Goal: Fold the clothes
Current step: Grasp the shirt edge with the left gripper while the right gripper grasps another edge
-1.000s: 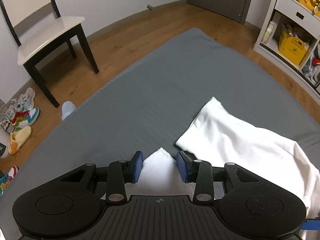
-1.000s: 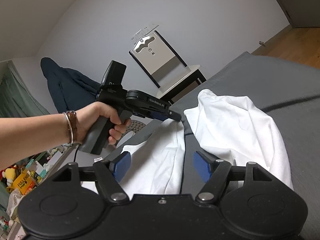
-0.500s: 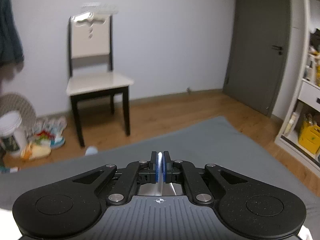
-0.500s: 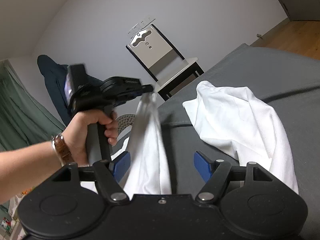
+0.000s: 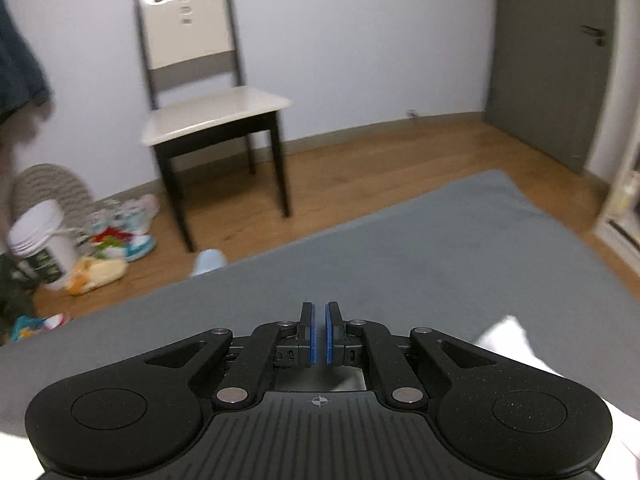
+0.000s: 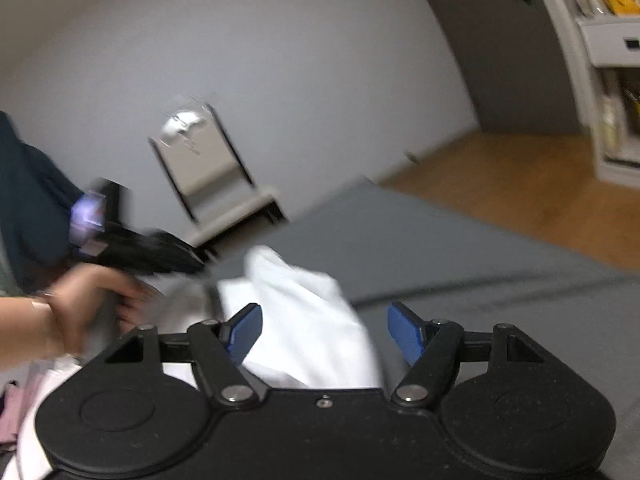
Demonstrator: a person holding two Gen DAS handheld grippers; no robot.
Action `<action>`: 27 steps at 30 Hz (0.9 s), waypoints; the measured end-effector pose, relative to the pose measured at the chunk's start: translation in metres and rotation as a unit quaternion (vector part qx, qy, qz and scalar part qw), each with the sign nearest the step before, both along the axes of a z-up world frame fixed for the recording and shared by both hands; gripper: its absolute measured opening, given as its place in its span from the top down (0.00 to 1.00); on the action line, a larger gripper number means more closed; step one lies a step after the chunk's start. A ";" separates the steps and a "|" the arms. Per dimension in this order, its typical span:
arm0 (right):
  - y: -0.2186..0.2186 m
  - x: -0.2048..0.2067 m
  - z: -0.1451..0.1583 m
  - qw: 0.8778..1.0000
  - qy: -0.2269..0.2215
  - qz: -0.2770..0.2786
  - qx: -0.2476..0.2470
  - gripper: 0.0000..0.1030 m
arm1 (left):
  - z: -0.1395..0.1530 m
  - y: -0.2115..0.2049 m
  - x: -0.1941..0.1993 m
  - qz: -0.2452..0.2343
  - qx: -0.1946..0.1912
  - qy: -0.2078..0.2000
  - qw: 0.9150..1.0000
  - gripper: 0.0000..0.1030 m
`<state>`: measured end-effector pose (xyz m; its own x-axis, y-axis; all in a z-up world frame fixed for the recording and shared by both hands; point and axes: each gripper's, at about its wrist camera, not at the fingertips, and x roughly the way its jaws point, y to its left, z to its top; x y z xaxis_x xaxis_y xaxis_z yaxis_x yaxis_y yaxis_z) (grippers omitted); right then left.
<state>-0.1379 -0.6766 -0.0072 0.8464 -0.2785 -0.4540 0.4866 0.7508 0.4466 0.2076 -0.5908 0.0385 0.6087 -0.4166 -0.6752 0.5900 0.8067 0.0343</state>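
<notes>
A white garment (image 6: 304, 320) lies crumpled on the grey bed (image 6: 480, 260); the left wrist view shows only an edge of the garment (image 5: 504, 336) at the lower right. My right gripper (image 6: 324, 332) hangs open just above the garment, with cloth showing between its blue pads. My left gripper (image 5: 319, 334) is level over the bed (image 5: 440, 260), its pads a sliver apart with no white cloth visible between them. In the blurred right wrist view, a hand (image 6: 92, 292) holds the left gripper (image 6: 196, 264) low by the garment's left side.
A black chair with a pale seat (image 5: 208, 116) stands on the wood floor beyond the bed. Shoes (image 5: 120, 240) and a white bucket (image 5: 44, 240) lie to its left. A grey door (image 5: 548, 60) and white shelves (image 6: 612, 60) are on the right.
The left gripper shut on a garment corner, lifted it, and now sits lower with the white strip gone from between its pads. The right gripper stayed open and swung right over the garment.
</notes>
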 end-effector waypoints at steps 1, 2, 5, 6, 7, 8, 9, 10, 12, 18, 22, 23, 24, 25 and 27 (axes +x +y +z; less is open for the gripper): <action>-0.003 0.002 -0.004 1.000 0.011 0.003 0.015 0.37 | 0.004 0.005 -0.002 -0.030 0.006 0.002 1.000 0.96; -0.005 0.006 -0.007 0.999 0.023 0.010 0.028 0.42 | 0.007 0.009 -0.004 -0.059 0.017 0.004 0.998 0.95; -0.005 0.015 -0.014 0.997 0.057 0.040 0.039 0.65 | 0.017 0.022 -0.005 -0.116 0.078 -0.006 0.990 0.93; -0.005 0.017 -0.015 0.996 0.062 0.045 0.040 0.81 | 0.018 0.028 -0.005 -0.118 0.100 -0.015 0.988 0.93; -0.006 0.015 -0.016 0.996 0.063 0.039 0.041 0.90 | 0.020 0.034 -0.006 -0.118 0.120 -0.024 0.986 0.93; -0.009 0.010 -0.015 0.997 0.061 0.021 0.044 0.95 | 0.020 0.040 -0.004 -0.112 0.136 -0.029 0.984 0.92; -0.013 0.006 -0.015 0.997 0.058 0.003 0.046 0.95 | 0.020 0.049 -0.002 -0.104 0.144 -0.026 0.984 0.92; -0.016 0.002 -0.014 0.997 0.056 -0.013 0.047 0.95 | 0.019 0.058 -0.001 -0.094 0.148 -0.021 0.984 0.92; -0.019 -0.005 -0.013 0.997 0.057 -0.041 0.045 0.95 | 0.018 0.079 0.001 -0.075 0.151 -0.009 0.986 0.92; -0.010 0.004 -0.010 0.996 0.070 -0.024 0.056 0.39 | 0.027 0.141 -0.039 -0.064 0.073 0.024 0.995 0.92; -0.008 0.007 -0.010 0.995 0.081 0.017 0.063 0.64 | 0.028 0.174 -0.104 -0.134 -0.007 0.081 0.988 0.92; -0.009 0.006 -0.011 0.994 0.078 0.026 0.076 0.80 | 0.027 0.176 -0.129 -0.166 -0.020 0.088 0.982 0.92; -0.009 0.005 -0.012 0.993 0.075 0.035 0.088 0.86 | 0.024 0.175 -0.158 -0.202 -0.026 0.086 0.975 0.92; -0.010 0.001 -0.012 0.993 0.068 0.030 0.095 0.87 | 0.021 0.172 -0.185 -0.236 -0.027 0.083 0.968 0.92; -0.014 -0.013 -0.006 0.994 0.047 -0.009 0.100 0.89 | 0.011 0.164 -0.233 -0.296 -0.023 0.081 0.952 0.92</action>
<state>-0.1512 -0.6906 -0.0131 0.7930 -0.1890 -0.5792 0.5456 0.6433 0.5372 -0.0250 -0.4264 0.0491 0.1484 -0.6854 -0.7129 0.9358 0.3304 -0.1229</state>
